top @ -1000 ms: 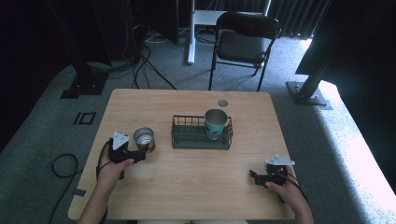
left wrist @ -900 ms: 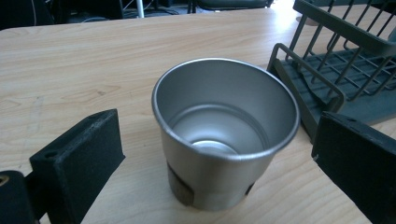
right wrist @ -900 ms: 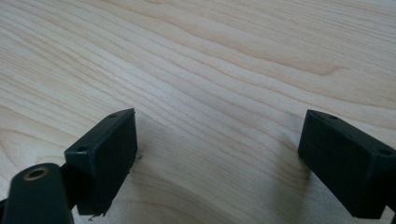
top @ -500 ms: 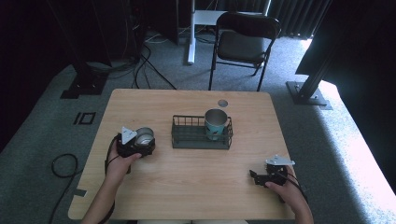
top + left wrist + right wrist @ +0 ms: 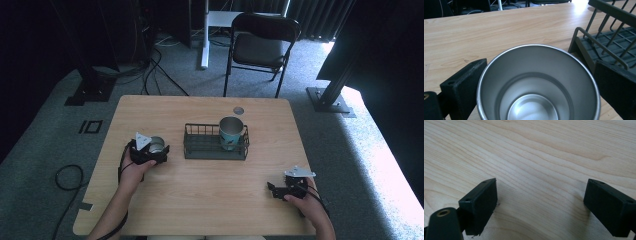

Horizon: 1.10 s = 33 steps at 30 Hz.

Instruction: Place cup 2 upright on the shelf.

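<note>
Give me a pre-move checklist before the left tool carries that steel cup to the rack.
1. Steel cup sits between the left tool's jaws, one on each side: ok.
2. Jaws firmly clamped on the cup wall: cannot tell; contact is not clearly visible.
3. Cup upright with nothing inside: ok.
4. Free room in the wire rack: ok; the teal cup stands at its right end, and the left part is free.
5. Right tool out of the way: ok; it is open, low over bare table near the front right corner.
</note>
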Each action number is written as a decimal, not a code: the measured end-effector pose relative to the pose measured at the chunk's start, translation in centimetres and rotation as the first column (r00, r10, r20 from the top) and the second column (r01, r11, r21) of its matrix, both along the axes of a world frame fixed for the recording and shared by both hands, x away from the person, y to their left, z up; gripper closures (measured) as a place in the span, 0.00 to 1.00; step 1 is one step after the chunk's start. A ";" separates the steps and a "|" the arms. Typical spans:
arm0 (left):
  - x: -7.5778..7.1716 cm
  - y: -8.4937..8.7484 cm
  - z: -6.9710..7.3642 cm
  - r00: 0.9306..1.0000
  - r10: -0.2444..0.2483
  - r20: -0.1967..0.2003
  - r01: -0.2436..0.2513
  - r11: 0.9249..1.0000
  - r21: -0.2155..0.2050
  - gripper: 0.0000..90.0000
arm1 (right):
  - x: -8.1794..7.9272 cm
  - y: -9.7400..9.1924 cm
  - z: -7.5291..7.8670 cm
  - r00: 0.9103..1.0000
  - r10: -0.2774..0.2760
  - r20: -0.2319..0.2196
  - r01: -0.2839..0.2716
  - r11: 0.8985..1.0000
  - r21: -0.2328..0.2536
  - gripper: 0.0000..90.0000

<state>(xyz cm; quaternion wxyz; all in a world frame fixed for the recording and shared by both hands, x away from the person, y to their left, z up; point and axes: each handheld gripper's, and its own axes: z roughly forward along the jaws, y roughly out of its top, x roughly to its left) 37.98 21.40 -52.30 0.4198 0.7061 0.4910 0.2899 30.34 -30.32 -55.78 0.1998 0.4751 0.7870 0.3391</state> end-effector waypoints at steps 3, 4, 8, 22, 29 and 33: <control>0.1 -0.1 -0.1 1.000 -0.003 -0.001 0.003 1.000 0.004 0.03 | 0.0 0.0 0.0 1.000 0.000 0.000 0.000 1.000 0.000 0.13; 0.1 -0.1 -0.1 1.000 -0.008 -0.003 0.008 1.000 0.001 0.03 | 0.0 0.0 0.0 1.000 0.000 0.000 0.000 1.000 0.000 0.13; 0.3 -0.3 -0.4 1.000 -0.007 -0.007 0.007 1.000 0.016 0.03 | 0.0 0.0 0.0 1.000 0.000 -0.001 0.000 1.000 0.000 0.13; 0.2 -0.2 -0.6 1.000 0.007 0.014 -0.007 1.000 0.002 0.15 | 0.0 0.0 0.0 1.000 -0.001 -0.001 0.001 1.000 0.001 0.13; 0.1 -0.2 -0.3 1.000 -0.006 0.009 0.006 1.000 0.011 0.15 | 0.0 0.0 0.0 1.000 -0.001 -0.001 0.001 1.000 0.000 0.13; 0.1 -0.1 0.2 1.000 -0.010 0.011 0.009 1.000 0.001 0.15 | 0.0 0.0 0.0 1.000 -0.001 -0.001 0.001 1.000 0.000 0.13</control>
